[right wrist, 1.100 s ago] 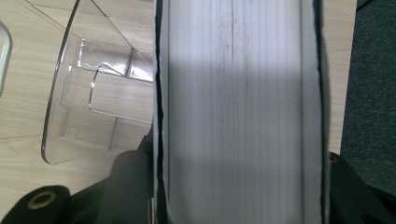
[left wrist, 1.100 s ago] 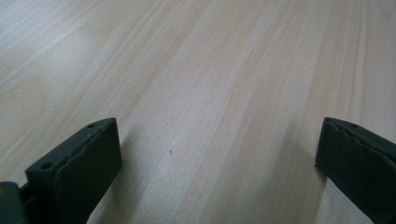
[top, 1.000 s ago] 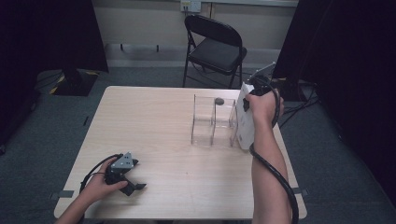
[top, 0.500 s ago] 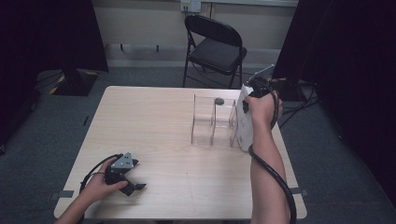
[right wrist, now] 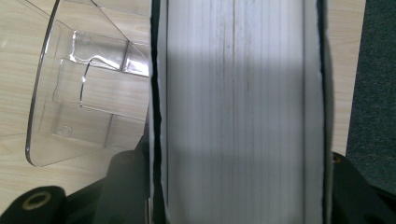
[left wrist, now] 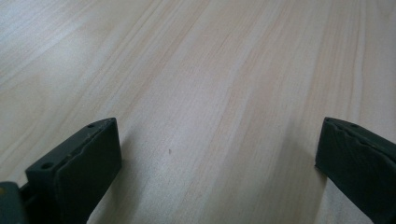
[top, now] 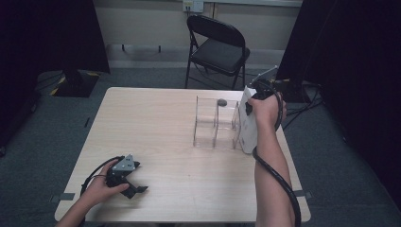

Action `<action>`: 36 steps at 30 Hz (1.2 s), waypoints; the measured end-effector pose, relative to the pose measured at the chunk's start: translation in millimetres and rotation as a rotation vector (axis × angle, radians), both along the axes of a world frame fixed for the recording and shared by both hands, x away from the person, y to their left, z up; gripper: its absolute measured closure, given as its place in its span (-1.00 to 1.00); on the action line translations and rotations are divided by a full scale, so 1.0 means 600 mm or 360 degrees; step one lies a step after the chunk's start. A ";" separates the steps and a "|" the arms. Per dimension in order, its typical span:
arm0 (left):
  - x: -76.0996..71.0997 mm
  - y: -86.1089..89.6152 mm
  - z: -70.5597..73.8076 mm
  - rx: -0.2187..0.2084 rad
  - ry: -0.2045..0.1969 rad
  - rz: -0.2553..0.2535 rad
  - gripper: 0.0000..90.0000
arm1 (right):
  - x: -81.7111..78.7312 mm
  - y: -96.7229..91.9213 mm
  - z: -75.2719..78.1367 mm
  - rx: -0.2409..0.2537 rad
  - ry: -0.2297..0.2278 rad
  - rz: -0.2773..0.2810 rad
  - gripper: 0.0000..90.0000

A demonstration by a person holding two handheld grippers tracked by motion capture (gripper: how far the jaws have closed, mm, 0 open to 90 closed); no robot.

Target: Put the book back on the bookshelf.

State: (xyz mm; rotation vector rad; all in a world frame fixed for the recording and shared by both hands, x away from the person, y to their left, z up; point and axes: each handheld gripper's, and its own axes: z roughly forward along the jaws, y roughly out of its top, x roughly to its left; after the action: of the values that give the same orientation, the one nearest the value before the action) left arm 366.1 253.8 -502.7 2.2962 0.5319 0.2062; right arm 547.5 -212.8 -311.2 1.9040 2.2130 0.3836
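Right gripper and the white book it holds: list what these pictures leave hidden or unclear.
- Right gripper: high view, jaws hidden behind the hand and the white book.
- White book: right gripper view shows page edges, cut off top and bottom; cover and title not readable.
- Clear plastic organizer: whether the book's foot sits inside a slot or beside it is hidden by the book.
- Small dark object: high view, too small to identify.

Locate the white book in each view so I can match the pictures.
High view: white book stands upright at the right end of the clear rack, under the right gripper.
Left gripper view: bare table between open jaws; no book here.
Right gripper view: the book's page edge runs top to bottom, centre, clamped between the jaws.
Shared landmark: the clear rack, left of the book.
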 end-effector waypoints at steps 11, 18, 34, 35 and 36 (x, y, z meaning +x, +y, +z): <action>0.000 0.000 0.000 0.0000 0.0000 0.0000 -1.00 | 0.001 -0.006 0.000 0.0026 0.0020 -0.0002 0.08; 0.000 0.001 0.000 0.0002 -0.0001 -0.0006 -1.00 | 0.001 -0.007 0.002 0.0054 0.0039 -0.0008 -0.02; 0.000 0.001 0.000 0.0002 -0.0001 -0.0006 -1.00 | -0.010 -0.011 -0.001 0.0099 0.0043 0.0027 -0.27; 0.000 0.001 0.000 0.0003 -0.0002 -0.0007 -1.00 | -0.011 -0.010 -0.001 0.0086 0.0045 0.0036 -0.28; 0.000 0.000 0.000 0.0001 -0.0001 -0.0006 -1.00 | -0.011 -0.010 -0.001 0.0084 0.0042 0.0044 -0.29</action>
State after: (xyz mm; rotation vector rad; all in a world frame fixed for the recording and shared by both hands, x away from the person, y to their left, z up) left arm 366.3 254.1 -502.7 2.2978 0.5274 0.2054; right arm 540.6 -218.7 -311.9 1.9172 2.2702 0.4276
